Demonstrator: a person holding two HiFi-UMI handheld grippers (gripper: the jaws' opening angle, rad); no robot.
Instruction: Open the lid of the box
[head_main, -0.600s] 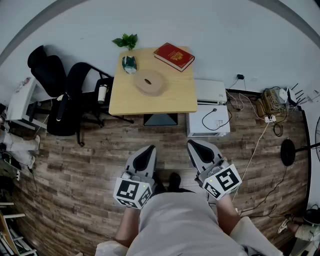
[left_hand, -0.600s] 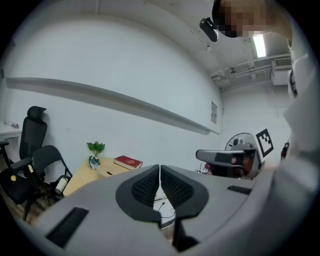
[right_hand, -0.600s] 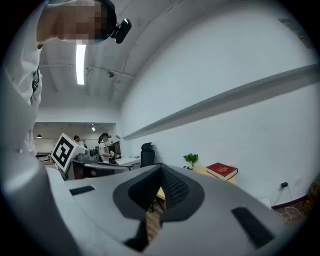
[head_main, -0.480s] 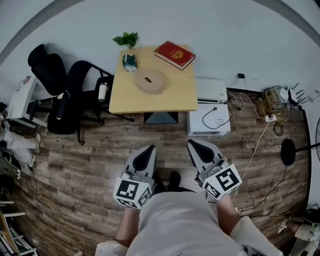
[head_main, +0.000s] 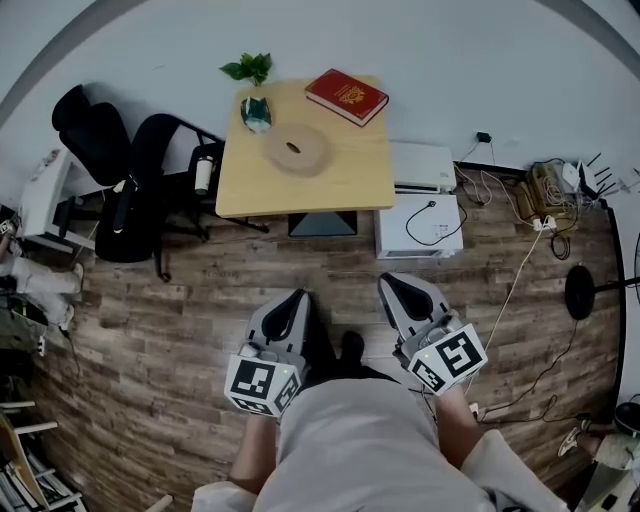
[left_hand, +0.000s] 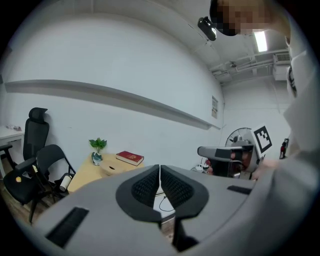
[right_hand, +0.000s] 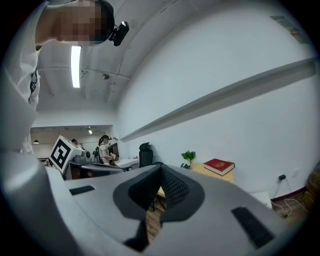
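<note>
Fingers (left_hand: 145, 187) (each pair together) over plank floor (head_main: 150, 330), table (head_main: 340, 180) beyond

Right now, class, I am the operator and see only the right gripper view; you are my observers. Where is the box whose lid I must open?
Observer: A round wooden box sits on the table, lid on, beside the potted plant and near the red book.
Operator: Is the left gripper open?
Observer: No. The left gripper has its jaws together, with nothing between them.
</note>
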